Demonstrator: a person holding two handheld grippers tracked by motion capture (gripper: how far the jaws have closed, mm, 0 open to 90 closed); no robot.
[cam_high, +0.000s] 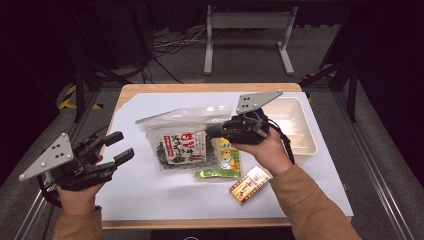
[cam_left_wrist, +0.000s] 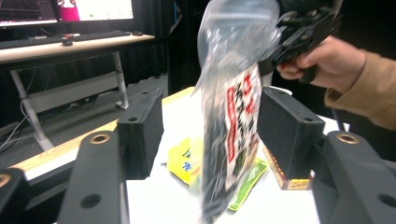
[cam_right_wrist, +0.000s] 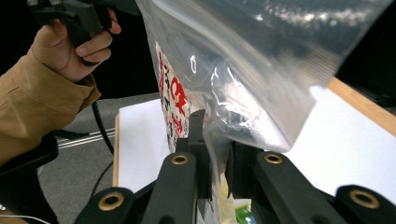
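A clear zip bag (cam_high: 180, 140) with a dark seaweed pack inside hangs lifted off the white table sheet. My right gripper (cam_high: 212, 131) is shut on the bag's right edge; in the right gripper view its jaws (cam_right_wrist: 217, 154) pinch the plastic (cam_right_wrist: 243, 70). My left gripper (cam_high: 120, 146) stands open at the table's left edge, apart from the bag. In the left gripper view the bag (cam_left_wrist: 233, 107) hangs upright beyond the open jaws, with the right gripper (cam_left_wrist: 299, 32) holding it from above.
A yellow-green snack packet (cam_high: 225, 161) lies under the bag, and a small yellow-red box (cam_high: 250, 184) sits nearer the front. A white tray (cam_high: 300, 142) stands at the right of the table. Bare white sheet (cam_high: 150, 190) lies at front left.
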